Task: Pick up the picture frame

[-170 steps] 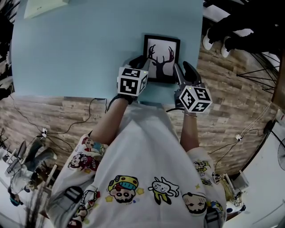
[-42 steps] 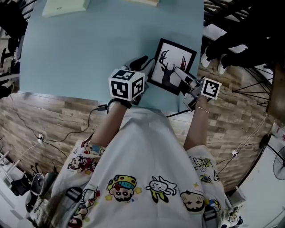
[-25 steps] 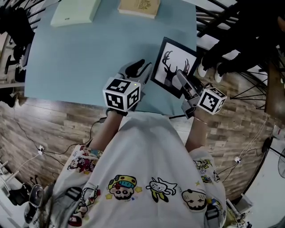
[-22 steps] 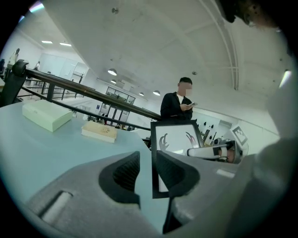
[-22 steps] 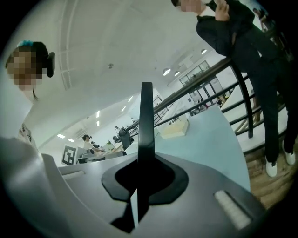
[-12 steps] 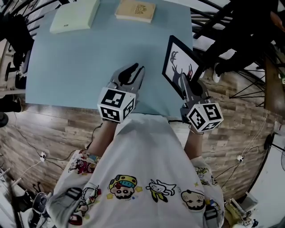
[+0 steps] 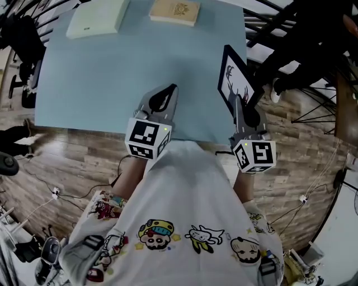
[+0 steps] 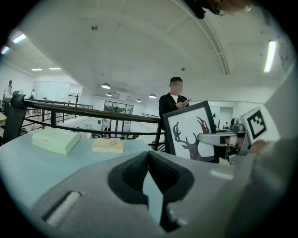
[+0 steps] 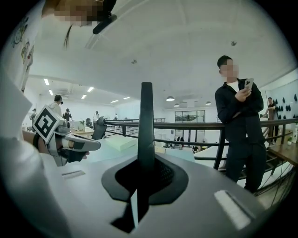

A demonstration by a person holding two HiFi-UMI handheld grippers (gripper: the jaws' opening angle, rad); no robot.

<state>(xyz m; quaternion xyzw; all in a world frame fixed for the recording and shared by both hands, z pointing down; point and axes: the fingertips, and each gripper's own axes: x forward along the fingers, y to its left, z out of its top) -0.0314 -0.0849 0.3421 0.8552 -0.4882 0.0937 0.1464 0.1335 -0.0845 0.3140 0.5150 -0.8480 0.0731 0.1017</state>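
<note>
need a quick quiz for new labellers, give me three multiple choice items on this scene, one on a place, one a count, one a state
1 Where is the frame? a lying flat b upright in the right gripper c on the floor
2 How many things lie at the table's far edge? a one b two c four
3 The left gripper's jaws are a wide open b shut on the frame c shut, empty
Key: b, the right jaws clamp its edge; b, a green box and a tan book; c, they have just closed with nothing between them.
</note>
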